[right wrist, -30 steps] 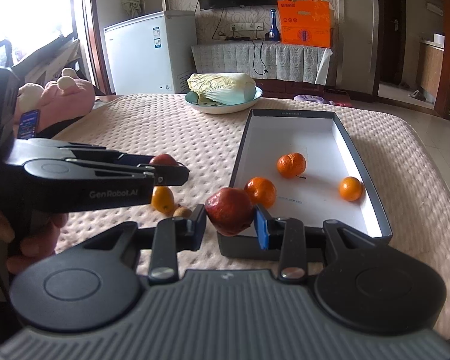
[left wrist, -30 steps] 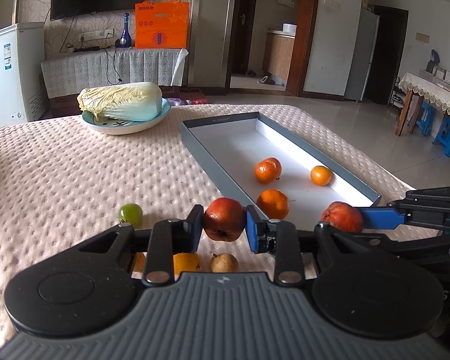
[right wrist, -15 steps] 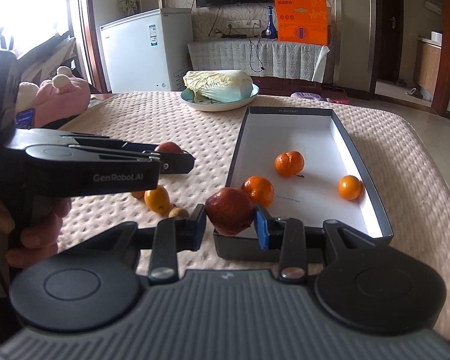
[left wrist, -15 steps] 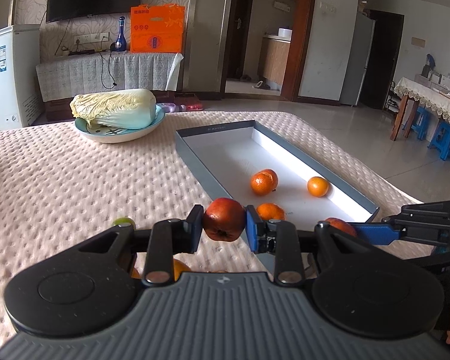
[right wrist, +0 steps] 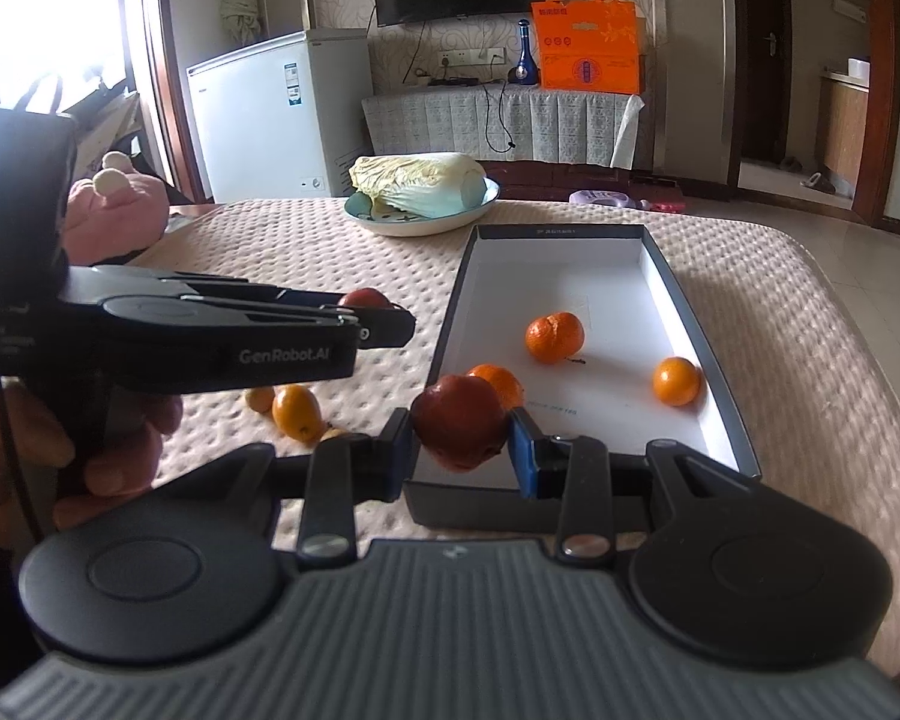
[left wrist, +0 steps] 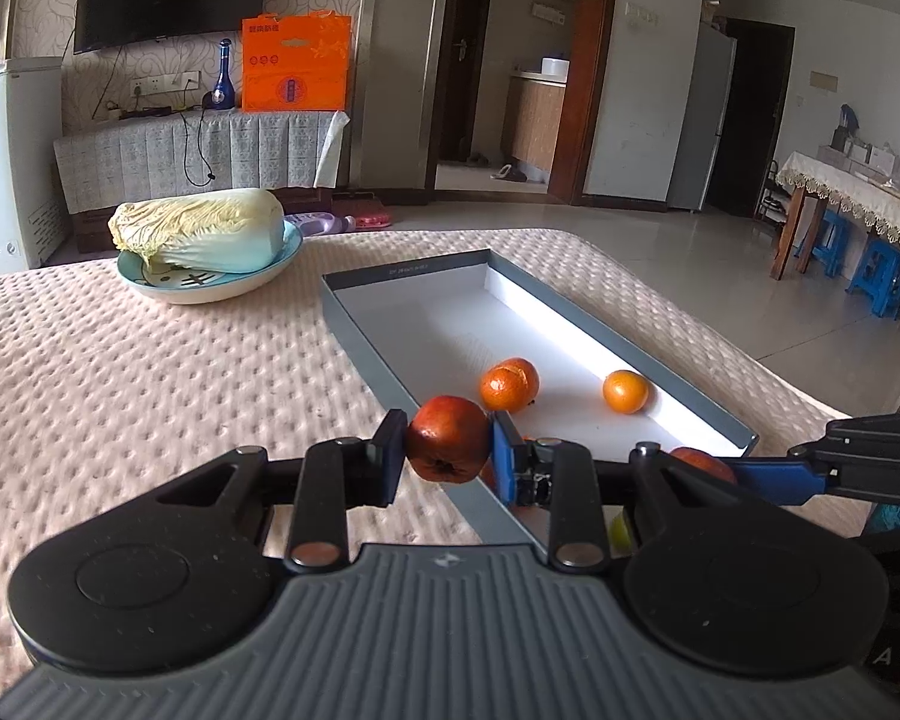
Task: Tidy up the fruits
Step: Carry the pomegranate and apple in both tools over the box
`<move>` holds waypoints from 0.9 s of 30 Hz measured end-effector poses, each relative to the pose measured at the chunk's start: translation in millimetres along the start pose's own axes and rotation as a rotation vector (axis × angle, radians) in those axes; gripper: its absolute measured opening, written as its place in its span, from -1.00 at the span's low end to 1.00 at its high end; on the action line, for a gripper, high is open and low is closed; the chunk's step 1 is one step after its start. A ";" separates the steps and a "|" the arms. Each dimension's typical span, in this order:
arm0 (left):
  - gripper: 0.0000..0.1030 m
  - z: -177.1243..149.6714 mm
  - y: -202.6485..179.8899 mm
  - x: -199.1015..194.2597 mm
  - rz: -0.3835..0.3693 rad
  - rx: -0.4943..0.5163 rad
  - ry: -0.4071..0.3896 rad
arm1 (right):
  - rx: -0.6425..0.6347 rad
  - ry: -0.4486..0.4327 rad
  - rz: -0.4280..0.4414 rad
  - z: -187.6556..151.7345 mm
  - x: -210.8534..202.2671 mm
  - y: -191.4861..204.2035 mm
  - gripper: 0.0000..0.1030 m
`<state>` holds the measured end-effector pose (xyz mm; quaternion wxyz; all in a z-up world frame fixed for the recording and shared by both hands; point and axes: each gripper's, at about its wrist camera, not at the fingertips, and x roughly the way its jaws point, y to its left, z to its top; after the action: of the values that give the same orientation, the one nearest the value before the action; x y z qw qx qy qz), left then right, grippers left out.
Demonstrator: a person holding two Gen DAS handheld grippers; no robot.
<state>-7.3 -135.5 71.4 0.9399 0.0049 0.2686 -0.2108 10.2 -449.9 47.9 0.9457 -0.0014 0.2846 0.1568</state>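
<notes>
My left gripper point(left wrist: 447, 450) is shut on a small red apple point(left wrist: 447, 447), held above the left rim of the grey box point(left wrist: 366, 354). My right gripper point(right wrist: 459, 441) is shut on another red apple point(right wrist: 459, 423) over the box's near end point(right wrist: 468, 504). The box holds three oranges point(right wrist: 555, 336) point(right wrist: 677, 381) point(right wrist: 498, 384). In the right wrist view the left gripper point(right wrist: 384, 324) shows from the side with its apple point(right wrist: 363, 298). In the left wrist view the right gripper's blue finger point(left wrist: 774, 477) and its apple point(left wrist: 699, 462) show at right.
Loose small fruits point(right wrist: 296, 411) lie on the pink quilted tabletop point(left wrist: 120, 372) left of the box. A bowl with a cabbage point(left wrist: 201, 234) stands at the back. A pink plush toy point(right wrist: 111, 213) sits at the table's left edge.
My left gripper has lifted its apple and moved right, toward the box. My right gripper has held its apple almost still over the box's near end.
</notes>
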 end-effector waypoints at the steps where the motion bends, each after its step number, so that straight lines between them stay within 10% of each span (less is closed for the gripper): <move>1: -0.33 0.8 -1.0 2.3 -0.001 0.001 0.001 | 0.004 -0.001 0.001 0.3 -0.4 -1.2 -0.27; 27: -0.33 15.2 -30.4 56.7 -0.077 0.035 -0.013 | 0.016 -0.005 -0.017 0.5 -3.8 -15.7 -0.28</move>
<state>31.7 -187.4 58.8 0.9325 0.0095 0.2590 -0.2515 12.1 -465.9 49.1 0.9478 0.0040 0.2833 0.1464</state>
